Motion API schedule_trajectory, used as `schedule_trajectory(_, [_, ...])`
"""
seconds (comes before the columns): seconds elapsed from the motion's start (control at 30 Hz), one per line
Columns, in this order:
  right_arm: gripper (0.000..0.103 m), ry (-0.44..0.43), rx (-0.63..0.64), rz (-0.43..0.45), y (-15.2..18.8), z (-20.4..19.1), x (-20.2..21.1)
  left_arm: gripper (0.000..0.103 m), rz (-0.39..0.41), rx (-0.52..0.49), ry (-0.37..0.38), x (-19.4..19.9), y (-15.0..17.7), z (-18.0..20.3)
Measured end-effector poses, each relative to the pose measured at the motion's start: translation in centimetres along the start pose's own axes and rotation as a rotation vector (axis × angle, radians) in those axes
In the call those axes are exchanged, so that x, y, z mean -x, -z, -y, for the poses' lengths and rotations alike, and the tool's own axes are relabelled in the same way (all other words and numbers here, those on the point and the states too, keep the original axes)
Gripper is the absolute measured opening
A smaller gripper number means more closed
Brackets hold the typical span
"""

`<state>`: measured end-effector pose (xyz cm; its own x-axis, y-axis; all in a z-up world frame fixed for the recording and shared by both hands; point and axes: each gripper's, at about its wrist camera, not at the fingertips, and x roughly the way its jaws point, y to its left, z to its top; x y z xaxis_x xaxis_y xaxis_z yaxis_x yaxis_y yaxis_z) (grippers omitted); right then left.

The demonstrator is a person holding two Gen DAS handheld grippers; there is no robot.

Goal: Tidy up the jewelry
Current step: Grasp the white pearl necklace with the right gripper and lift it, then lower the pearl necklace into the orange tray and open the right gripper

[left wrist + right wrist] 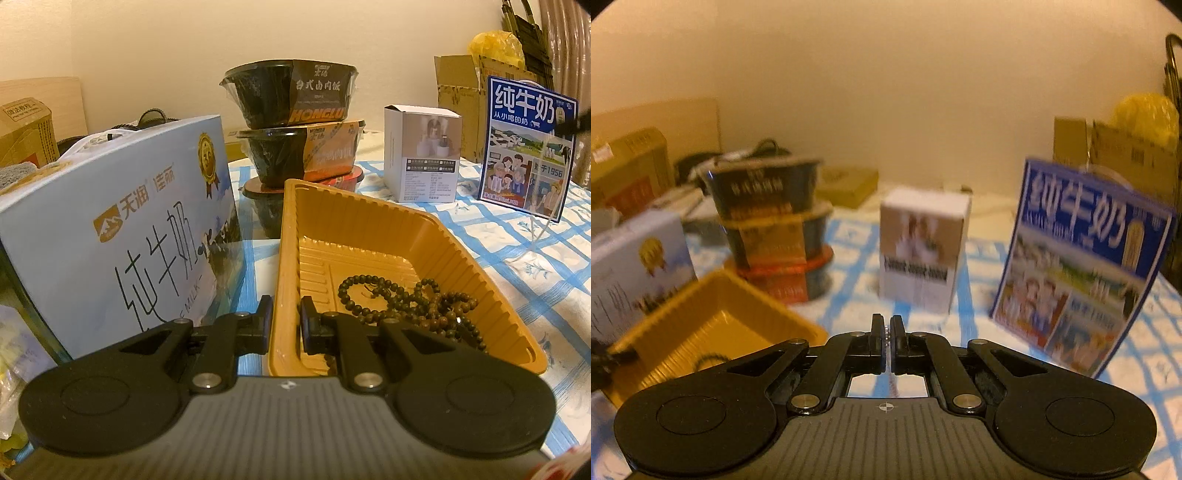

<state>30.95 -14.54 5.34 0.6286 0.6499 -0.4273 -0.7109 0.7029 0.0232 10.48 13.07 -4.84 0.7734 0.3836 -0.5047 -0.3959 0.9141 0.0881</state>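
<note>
The right gripper [886,334] pinches a fine chain [887,336]; the left gripper [286,325] clamps the near left wall of the tray [291,236], where beads [417,302] lie. Transfer step: next, carry the chain left over the tray, then release.

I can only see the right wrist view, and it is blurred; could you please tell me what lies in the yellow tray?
Observer: Strings of brown beads lie heaped in the tray, toward its right side as the left wrist view shows it.
Operator: Thank you. Is the left gripper touching the tray?
Observer: Yes, the left gripper is shut on the tray's left wall, one finger inside and one outside.
</note>
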Motion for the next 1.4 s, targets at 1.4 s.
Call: schedule_trajectory(1.4, [0.002,-0.4,-0.188,-0.198,3.8,-12.5,-8.8,0.013,0.004,0.03,0.009,-0.1,0.2,-0.1])
